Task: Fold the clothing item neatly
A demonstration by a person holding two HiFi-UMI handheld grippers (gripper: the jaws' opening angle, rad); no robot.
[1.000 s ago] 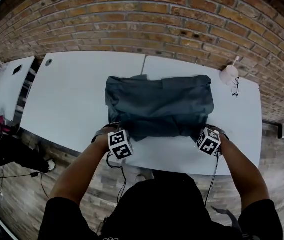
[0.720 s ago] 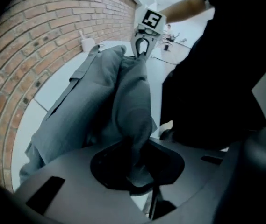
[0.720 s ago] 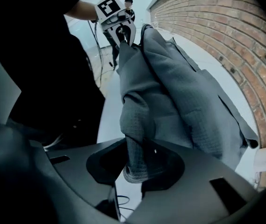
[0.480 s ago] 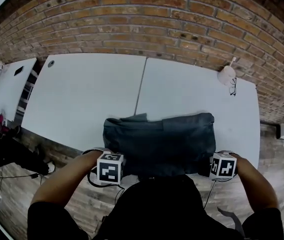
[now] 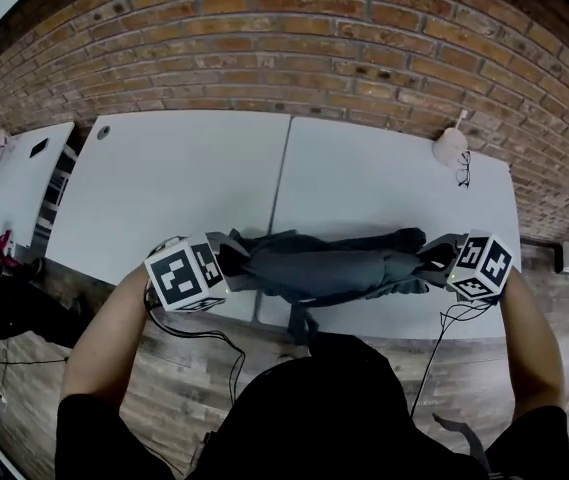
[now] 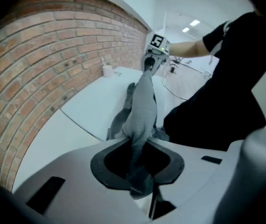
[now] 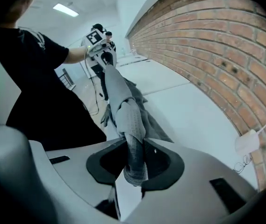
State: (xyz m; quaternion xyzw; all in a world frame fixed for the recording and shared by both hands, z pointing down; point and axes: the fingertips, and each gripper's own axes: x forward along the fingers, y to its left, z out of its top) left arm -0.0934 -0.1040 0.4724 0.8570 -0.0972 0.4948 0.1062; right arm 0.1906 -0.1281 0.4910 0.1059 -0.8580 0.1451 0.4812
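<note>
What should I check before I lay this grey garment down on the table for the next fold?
1. Left gripper clamped on garment: ok.
2. Right gripper clamped on garment: ok.
3. Garment stretched straight between the grippers: not ok, a part hangs down near the middle.
4. Bare table beyond the garment: ok.
5. Cup and glasses apart from the garment: ok.
6. Folded edges lined up: cannot tell.
</note>
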